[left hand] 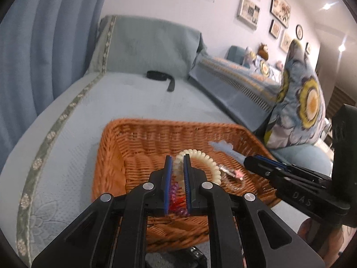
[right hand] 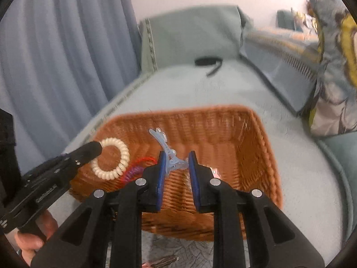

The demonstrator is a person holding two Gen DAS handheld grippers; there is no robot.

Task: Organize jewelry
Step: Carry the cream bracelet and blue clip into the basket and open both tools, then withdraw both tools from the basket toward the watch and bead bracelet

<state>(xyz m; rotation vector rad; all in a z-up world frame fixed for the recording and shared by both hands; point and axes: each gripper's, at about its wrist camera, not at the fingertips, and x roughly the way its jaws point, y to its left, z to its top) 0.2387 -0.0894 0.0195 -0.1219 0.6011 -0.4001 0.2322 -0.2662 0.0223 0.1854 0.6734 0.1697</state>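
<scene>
A brown wicker basket (left hand: 133, 131) (right hand: 263, 138) sits on a pale blue sofa seat. My left gripper (left hand: 178, 159) is shut on a cream spiral hair tie (left hand: 212, 163) (right hand: 120, 167) and holds it over the basket. A purple and red spiral tie (left hand: 176, 198) (right hand: 133, 172) lies under it. My right gripper (right hand: 177, 156) is shut on a light blue hair clip (right hand: 165, 145) (left hand: 223, 146) over the basket; it also shows in the left wrist view (left hand: 252, 162). A small clear clip with a pink star (left hand: 232, 172) lies in the basket.
A black strap (left hand: 160, 77) (right hand: 208, 63) lies at the back of the seat by a green cushion (left hand: 151, 44). A flowered pillow (left hand: 301, 98) stands at the right. Blue curtains (left hand: 44, 33) hang at the left. Dark hairpins (right hand: 162, 261) lie in front of the basket.
</scene>
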